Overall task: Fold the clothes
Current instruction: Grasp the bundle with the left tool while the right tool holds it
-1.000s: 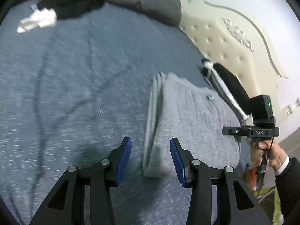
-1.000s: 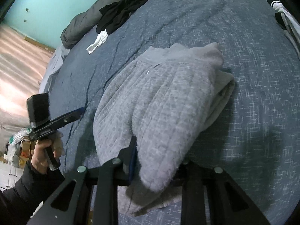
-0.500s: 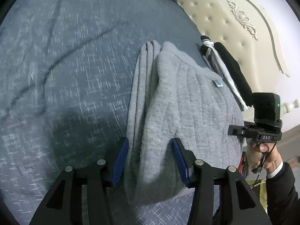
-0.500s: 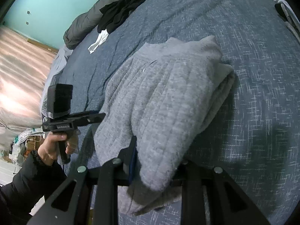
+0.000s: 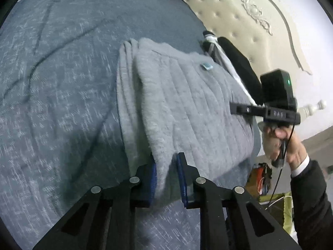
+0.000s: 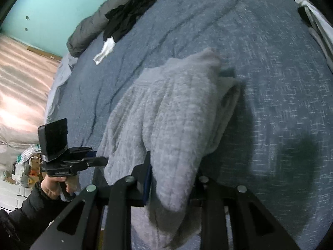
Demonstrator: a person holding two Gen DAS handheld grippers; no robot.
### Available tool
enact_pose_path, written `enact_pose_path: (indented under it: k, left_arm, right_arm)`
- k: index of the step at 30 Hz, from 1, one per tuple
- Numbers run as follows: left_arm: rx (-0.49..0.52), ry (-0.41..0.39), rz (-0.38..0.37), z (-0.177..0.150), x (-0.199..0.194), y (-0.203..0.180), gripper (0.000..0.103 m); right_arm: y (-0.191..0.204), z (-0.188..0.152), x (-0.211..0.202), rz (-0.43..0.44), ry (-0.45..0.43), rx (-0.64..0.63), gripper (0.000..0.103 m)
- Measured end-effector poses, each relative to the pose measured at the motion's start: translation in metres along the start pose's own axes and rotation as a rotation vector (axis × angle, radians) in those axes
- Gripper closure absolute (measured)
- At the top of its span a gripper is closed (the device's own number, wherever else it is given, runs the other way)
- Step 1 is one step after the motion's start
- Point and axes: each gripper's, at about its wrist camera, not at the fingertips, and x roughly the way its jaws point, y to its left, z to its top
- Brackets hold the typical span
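Sweater (image 5: 187, 108) folded on bedspread (image 5: 62, 83), near corner between left gripper (image 5: 166, 177) jaws as they close; right gripper (image 6: 168, 187) clamped on opposite corner.

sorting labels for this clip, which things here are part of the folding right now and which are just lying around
In the job:
grey garment
left gripper, closing on its near edge
right gripper, clamped on it

Lying about:
black clothes
white cloth
black and white garment

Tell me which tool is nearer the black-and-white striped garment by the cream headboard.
Right. The right tool, gripping the folded grey fleece, sits on the side toward the striped garment; the left tool, closing on the fleece's opposite near corner, is farther.
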Motion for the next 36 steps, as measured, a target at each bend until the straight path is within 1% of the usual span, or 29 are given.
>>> enact_pose_path:
  k: [1,2,3,4,5,6,7,9,11,14,17,20,24,26,30,32,36]
  left_arm:
    - [-0.016,-0.002,0.002,0.000,0.001,0.004,0.083]
    - [-0.034,-0.006,0.004,0.001,0.002,0.008,0.083]
    - [-0.050,-0.016,0.009,0.004,0.002,0.012,0.079]
    - [-0.058,-0.029,0.025,0.007,0.001,0.015,0.070]
    - [-0.062,-0.045,0.048,0.011,-0.003,0.020,0.065]
    - [-0.073,-0.056,0.051,0.015,-0.004,0.023,0.056]
    - [-0.085,-0.065,0.050,0.020,-0.004,0.027,0.049]
    - [-0.106,-0.049,0.045,0.028,-0.001,0.036,0.045]
    - [-0.116,-0.028,0.032,0.034,0.007,0.041,0.045]
    - [-0.127,-0.012,0.011,0.039,0.017,0.045,0.045]
    - [-0.124,-0.004,-0.009,0.037,0.021,0.047,0.044]
    - [-0.139,0.005,-0.044,0.038,0.032,0.050,0.044]
    - [-0.126,-0.001,-0.034,0.040,0.042,0.051,0.044]
    - [-0.134,-0.008,-0.045,0.040,0.044,0.054,0.043]
    - [-0.148,-0.017,-0.063,0.036,0.041,0.060,0.042]
    - [-0.152,-0.027,-0.082,0.039,0.043,0.058,0.042]
    - [-0.161,-0.050,-0.121,0.037,0.035,0.060,0.042]
  right_arm:
    - [-0.003,-0.001,0.002,-0.007,0.008,0.008,0.078]
    - [-0.005,-0.002,0.003,-0.005,0.004,0.020,0.074]
    - [-0.008,-0.004,0.002,0.000,-0.004,0.034,0.073]
    - [-0.010,-0.005,0.001,-0.004,-0.012,0.039,0.071]
    - [-0.011,-0.006,0.000,-0.010,-0.021,0.043,0.063]
    - [-0.013,-0.008,-0.001,-0.016,-0.030,0.046,0.055]
    - [-0.016,-0.009,-0.001,-0.016,-0.033,0.057,0.052]
    - [-0.022,-0.011,0.000,-0.009,-0.035,0.086,0.044]
    - [-0.027,-0.012,0.002,0.004,-0.036,0.110,0.039]
    - [-0.032,-0.015,0.004,0.022,-0.034,0.132,0.039]
    - [-0.034,-0.017,0.008,0.038,-0.021,0.145,0.033]
    - [-0.034,-0.019,0.013,0.067,0.003,0.150,0.033]
    - [-0.034,-0.018,0.014,0.069,0.005,0.137,0.033]
    - [-0.035,-0.018,0.016,0.080,0.005,0.139,0.033]
    - [-0.038,-0.020,0.020,0.111,-0.003,0.153,0.033]
    - [-0.041,-0.021,0.019,0.124,-0.014,0.159,0.033]
    - [-0.042,-0.023,0.017,0.122,-0.022,0.147,0.033]
